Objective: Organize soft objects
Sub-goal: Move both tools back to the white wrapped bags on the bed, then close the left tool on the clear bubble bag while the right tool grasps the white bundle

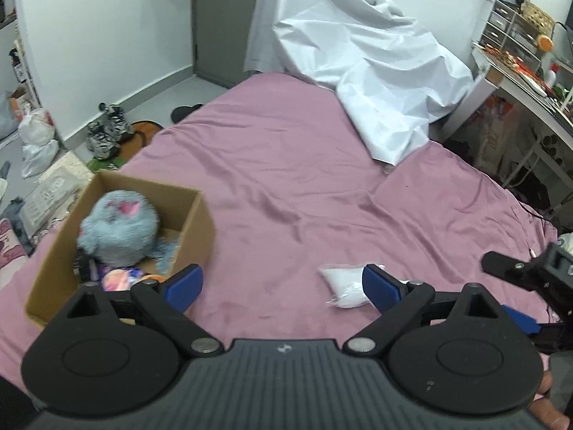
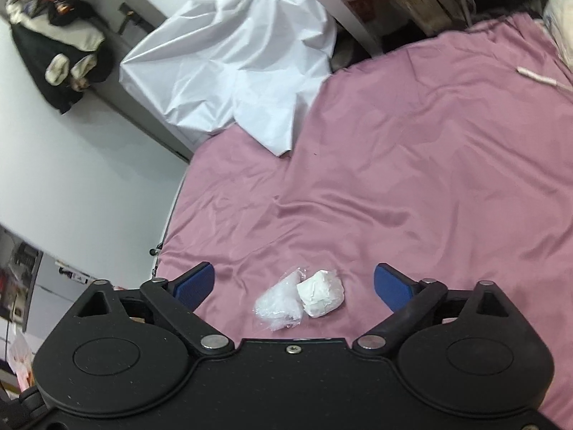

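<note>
A cardboard box (image 1: 195,227) stands on the pink bed sheet (image 1: 279,165) at the left. It holds a fluffy blue plush toy (image 1: 118,229) and other soft items. A white soft packet (image 1: 343,283) lies on the sheet near my left gripper's right finger. My left gripper (image 1: 281,285) is open and empty. In the right wrist view the white soft packet (image 2: 322,294) lies beside a clear plastic bag (image 2: 279,304), between the open fingers of my right gripper (image 2: 293,286). The right gripper also shows at the right edge of the left view (image 1: 519,272).
A crumpled white sheet (image 1: 376,71) lies at the bed's far side. A cluttered desk (image 1: 530,82) stands right. Shoes (image 1: 107,132) and bags (image 1: 35,143) sit on the floor left. A white cable (image 2: 537,77) lies on the bed far right.
</note>
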The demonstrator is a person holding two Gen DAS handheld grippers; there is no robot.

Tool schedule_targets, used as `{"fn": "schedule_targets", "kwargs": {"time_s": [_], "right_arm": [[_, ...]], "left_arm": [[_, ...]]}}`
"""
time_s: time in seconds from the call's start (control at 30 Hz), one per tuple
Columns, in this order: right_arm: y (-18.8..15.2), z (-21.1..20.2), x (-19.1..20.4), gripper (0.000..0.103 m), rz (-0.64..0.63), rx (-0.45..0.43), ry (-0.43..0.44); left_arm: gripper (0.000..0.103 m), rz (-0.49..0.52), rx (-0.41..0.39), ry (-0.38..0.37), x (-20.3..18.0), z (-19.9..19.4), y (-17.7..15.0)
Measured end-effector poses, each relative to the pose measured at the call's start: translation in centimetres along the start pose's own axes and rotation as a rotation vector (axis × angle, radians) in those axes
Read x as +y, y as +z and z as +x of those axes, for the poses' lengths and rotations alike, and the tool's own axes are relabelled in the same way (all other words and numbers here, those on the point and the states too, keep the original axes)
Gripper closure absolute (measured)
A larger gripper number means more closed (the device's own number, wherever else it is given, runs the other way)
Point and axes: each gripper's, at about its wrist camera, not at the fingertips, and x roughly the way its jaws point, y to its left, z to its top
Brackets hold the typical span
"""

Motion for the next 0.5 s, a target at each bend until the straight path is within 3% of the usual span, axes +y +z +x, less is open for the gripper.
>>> {"fn": "schedule_targets", "kwargs": {"time_s": [0.33, 0.5], "right_arm": [[-0.2, 3.5, -1.9, 0.032, 0.113, 0.091, -0.026], [-0.6, 5.2, -1.5, 0.033, 0.105, 0.123, -0.045]], "left_arm": [[0.014, -0.019, 0.055, -0.072, -2.5, 4.6, 0.0], [0.020, -0.019, 0.107, -0.087, -3.2, 7.3, -0.8]]}}
